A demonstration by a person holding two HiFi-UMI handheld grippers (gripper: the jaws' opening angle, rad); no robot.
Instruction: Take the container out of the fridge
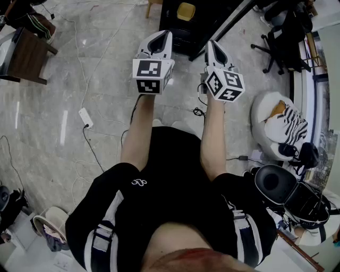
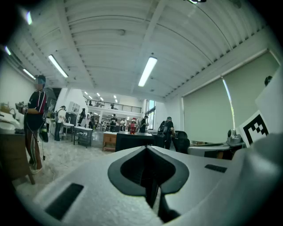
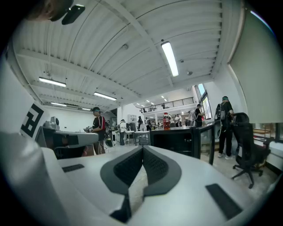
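Both grippers are held out side by side above a marble floor. My left gripper (image 1: pixel 162 34) is shut, its jaws meeting at the tip (image 2: pixel 146 148) with nothing between them. The jaws of my right gripper (image 1: pixel 210 43) also stand closed and empty (image 3: pixel 142 148). Ahead of them is a low black cabinet (image 1: pixel 183 29), possibly the fridge, with a yellow item (image 1: pixel 186 10) on top. That cabinet appears in the left gripper view (image 2: pixel 132 142) and the right gripper view (image 3: pixel 179 141), with a red bottle (image 3: pixel 166 120) standing on it. No container is visible.
A power strip (image 1: pixel 85 118) and cables lie on the floor to the left. A wooden table (image 1: pixel 26 53) stands far left. At right are an office chair (image 1: pixel 276 42), a white cushion with striped cloth (image 1: pixel 279 125) and a black case (image 1: pixel 292 194). People (image 3: pixel 98 130) stand farther off.
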